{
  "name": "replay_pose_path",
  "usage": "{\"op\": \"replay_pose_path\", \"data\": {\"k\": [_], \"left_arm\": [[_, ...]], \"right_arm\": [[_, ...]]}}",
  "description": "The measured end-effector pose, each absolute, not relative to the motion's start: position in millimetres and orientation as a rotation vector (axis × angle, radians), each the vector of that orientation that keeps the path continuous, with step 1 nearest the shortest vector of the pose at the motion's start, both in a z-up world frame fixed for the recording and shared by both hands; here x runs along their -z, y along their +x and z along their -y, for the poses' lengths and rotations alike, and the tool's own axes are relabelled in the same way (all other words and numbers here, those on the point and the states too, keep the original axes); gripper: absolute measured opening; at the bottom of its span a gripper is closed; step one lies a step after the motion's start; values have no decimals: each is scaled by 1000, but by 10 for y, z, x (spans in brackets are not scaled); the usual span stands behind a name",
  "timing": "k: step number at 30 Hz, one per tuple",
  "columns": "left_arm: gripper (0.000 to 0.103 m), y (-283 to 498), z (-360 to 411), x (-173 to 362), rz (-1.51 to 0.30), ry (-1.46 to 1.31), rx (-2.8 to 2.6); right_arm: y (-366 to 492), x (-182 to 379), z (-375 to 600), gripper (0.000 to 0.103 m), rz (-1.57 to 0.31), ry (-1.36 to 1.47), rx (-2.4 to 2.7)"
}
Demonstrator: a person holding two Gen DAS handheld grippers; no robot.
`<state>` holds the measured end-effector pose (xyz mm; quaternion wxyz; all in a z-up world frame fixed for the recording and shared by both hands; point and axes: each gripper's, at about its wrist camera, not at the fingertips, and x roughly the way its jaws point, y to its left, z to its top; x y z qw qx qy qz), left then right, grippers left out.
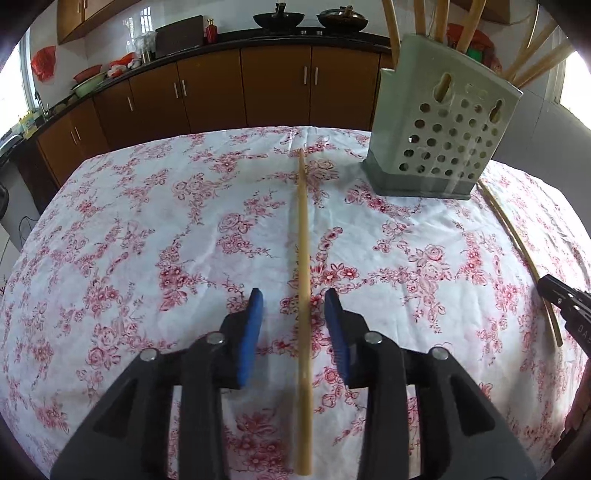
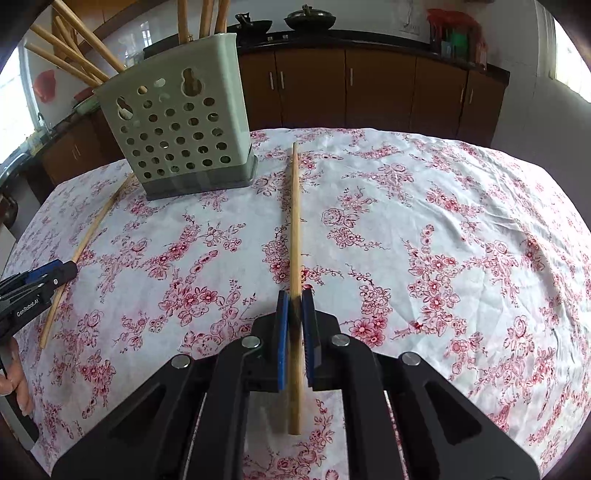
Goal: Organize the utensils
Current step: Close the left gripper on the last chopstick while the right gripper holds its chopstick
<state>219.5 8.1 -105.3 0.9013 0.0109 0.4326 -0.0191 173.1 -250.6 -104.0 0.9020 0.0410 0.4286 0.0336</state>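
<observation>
- Blue-padded fingers point(image 1: 255, 332) of the left gripper point(image 1: 294, 299) stand wide apart, straddling a chopstick point(image 1: 304, 295) that lies flat on the floral cloth of the worktop point(image 1: 147, 229); neither pad touches it.
- Over on the other side, the right gripper point(image 2: 295, 295) is clamped on a second chopstick point(image 2: 294, 229), its fingers point(image 2: 282, 332) pressed together around the shaft near the thick end, with the butt poking out behind the pads.
- That gripped chopstick points away from the camera, thin tip toward the far edge of the cloth.
- Each gripper catches the other at its frame edge: the left gripper's tip sits right by the chopstick it straddles in the right wrist view.
- Further out, a pale green perforated holder point(image 1: 439, 129) stands upright on the cloth, between the two chopsticks.
- More chopsticks point(image 2: 77, 51) stick up out of the holder, some upright, some leaning outward.
- Beyond the worktop, brown cabinets point(image 1: 221, 92) run under a dark counter carrying two woks point(image 1: 279, 18).
</observation>
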Motion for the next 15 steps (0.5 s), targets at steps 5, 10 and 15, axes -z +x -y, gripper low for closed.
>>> {"op": "replay_pose_path", "data": {"k": [5,10,15], "left_arm": [[38,2195,-98,1045,-895,17,49],[43,2224,-81,1078,-898,26,42],[43,2219,-96,1076,-898,18,45]], "right_arm": [[1726,1050,2538,9,-886,104,-77],[1725,1050,2513,9,-884,87,-69],[1718,1049,2514,9,-884,94,-72]]}}
